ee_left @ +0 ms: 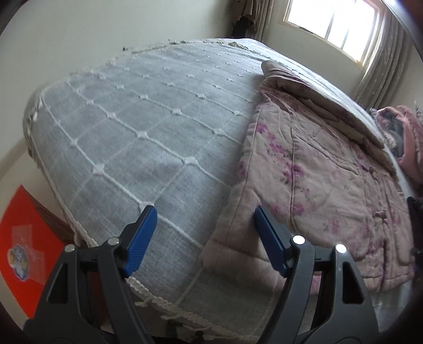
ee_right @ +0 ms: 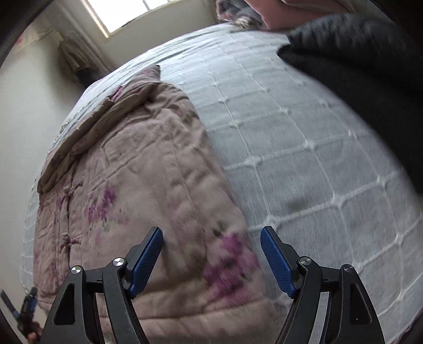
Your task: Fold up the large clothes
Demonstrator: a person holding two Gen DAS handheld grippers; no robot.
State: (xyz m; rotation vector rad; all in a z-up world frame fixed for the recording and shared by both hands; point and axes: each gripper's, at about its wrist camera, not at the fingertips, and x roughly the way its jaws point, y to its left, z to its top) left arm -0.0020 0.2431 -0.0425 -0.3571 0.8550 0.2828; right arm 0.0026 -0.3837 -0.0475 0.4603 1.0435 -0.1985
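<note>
A quilted pink jacket [ee_left: 312, 172] with purple flowers and knot buttons lies flat on the bed, one sleeve folded across its top. My left gripper [ee_left: 205, 214] hangs open above the jacket's near left edge, with nothing between its blue pads. In the right wrist view the same jacket [ee_right: 137, 169] fills the left half. My right gripper [ee_right: 211, 235] is open over the jacket's near right corner and holds nothing. The left gripper [ee_right: 26, 304] shows small at the lower left edge there.
A grey-blue bedspread [ee_left: 137, 127] with a white tufted grid covers the bed. A black garment [ee_right: 357, 74] lies at the right, and a pile of pink and grey clothes [ee_left: 404, 137] sits further back. A window [ee_left: 333, 23] with curtains lights the far wall. An orange sheet [ee_left: 23, 238] lies below the bed.
</note>
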